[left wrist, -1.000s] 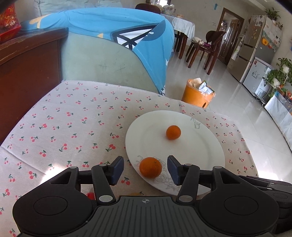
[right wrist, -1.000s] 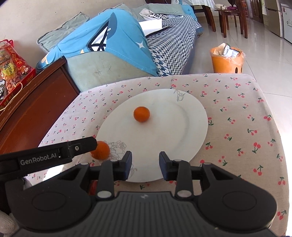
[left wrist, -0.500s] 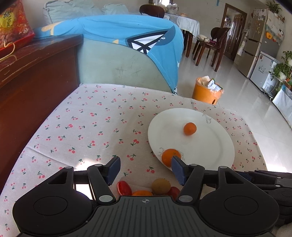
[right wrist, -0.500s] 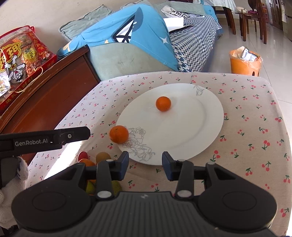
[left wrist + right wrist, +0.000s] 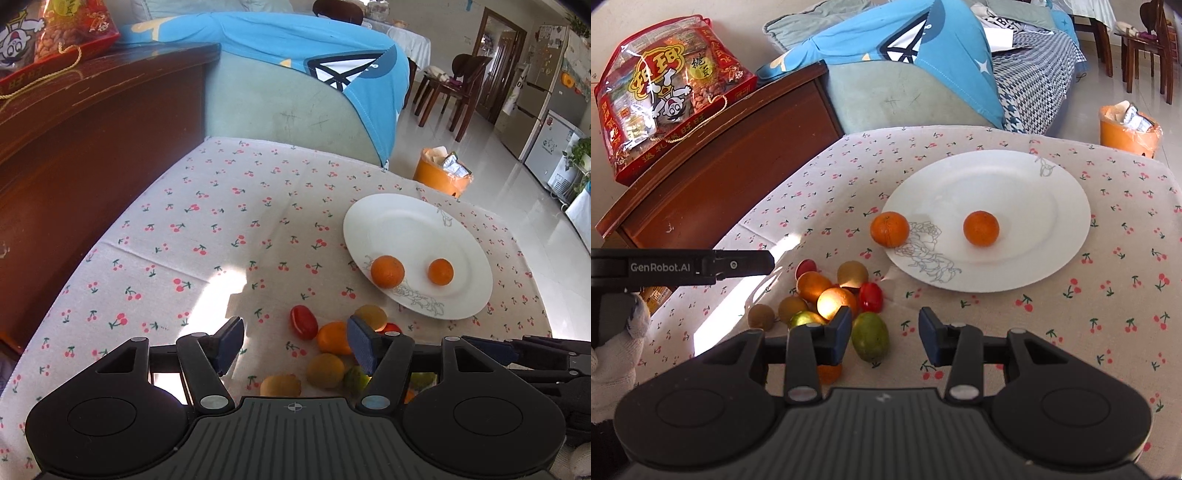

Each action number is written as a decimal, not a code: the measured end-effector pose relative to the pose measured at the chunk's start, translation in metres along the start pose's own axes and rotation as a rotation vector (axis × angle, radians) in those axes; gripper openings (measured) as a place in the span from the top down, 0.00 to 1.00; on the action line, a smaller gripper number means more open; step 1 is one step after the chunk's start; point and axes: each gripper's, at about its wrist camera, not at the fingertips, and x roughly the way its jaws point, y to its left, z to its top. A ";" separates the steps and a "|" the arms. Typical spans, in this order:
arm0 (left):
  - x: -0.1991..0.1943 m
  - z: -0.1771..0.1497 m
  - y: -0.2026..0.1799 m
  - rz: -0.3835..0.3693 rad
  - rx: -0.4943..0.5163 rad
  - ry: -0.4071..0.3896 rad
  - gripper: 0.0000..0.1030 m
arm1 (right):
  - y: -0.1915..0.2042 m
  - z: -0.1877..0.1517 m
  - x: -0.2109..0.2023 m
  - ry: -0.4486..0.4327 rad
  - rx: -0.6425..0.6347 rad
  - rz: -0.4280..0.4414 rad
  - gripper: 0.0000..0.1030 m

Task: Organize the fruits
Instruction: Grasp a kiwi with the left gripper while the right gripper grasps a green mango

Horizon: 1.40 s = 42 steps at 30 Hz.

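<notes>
Both grippers have drawn back from the white plate [image 5: 1049,206] since the earlier frames, so a heap of loose fruit [image 5: 831,295] now shows at the lower left of the right wrist view. Two oranges lie on the plate: one orange [image 5: 981,228] near its middle and a larger orange [image 5: 889,229] at its left rim, on the flower drawing. At lower centre of the left wrist view, the left gripper [image 5: 293,345] hangs with jaws spread wide and nothing between them, above the cherry-print tablecloth [image 5: 207,229] beside the heap. Low in its own view, the right gripper [image 5: 884,334] is likewise parted and empty, a green fruit [image 5: 870,335] lying just beyond its left finger
</notes>
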 end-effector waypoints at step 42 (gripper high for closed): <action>0.019 -0.046 -0.011 0.055 0.181 0.022 0.76 | 0.010 -0.011 0.024 0.043 -0.044 -0.010 0.75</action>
